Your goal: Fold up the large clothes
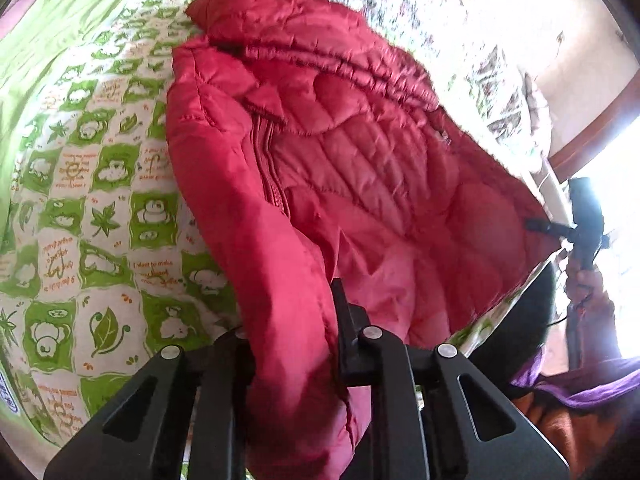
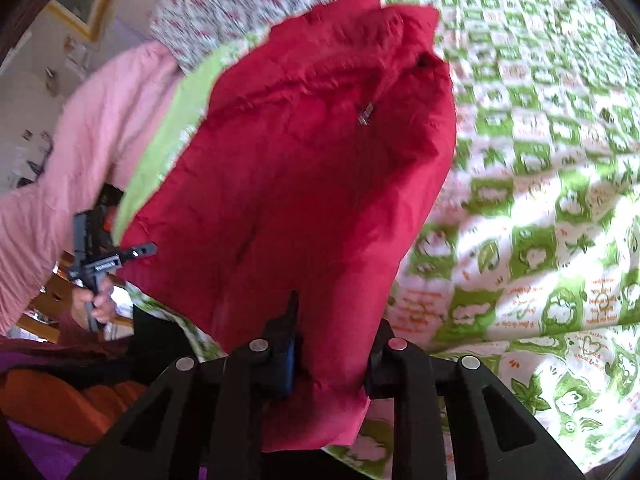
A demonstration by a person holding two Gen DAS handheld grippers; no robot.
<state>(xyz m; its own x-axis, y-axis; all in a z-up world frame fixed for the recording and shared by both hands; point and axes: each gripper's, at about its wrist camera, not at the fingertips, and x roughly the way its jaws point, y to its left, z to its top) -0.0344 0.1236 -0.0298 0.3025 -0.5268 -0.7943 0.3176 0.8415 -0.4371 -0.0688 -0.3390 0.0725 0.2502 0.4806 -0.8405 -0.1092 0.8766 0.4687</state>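
Observation:
A red quilted puffer jacket [image 1: 340, 152] lies front up on the green-and-white patterned bed sheet [image 1: 100, 200], zipper running down its middle. My left gripper [image 1: 292, 340] is shut on a fold of the jacket's near edge, and the fabric hides its left finger. My right gripper [image 2: 336, 344] is shut on the jacket [image 2: 304, 168] at its other near corner, with cloth bunched between the fingers. Each view shows the other gripper from the side, the right gripper [image 1: 536, 225] and the left gripper [image 2: 140, 250], pinching the hem. The near edge hangs lifted off the sheet.
A floral sheet [image 1: 460, 12] covers the far side of the bed. Pink fabric [image 2: 80, 140] lies past the bed's left edge. A person's hand [image 1: 588, 280] holds the right gripper near a bright window [image 1: 616, 200]. Purple and orange clothing [image 1: 580, 392] is close below.

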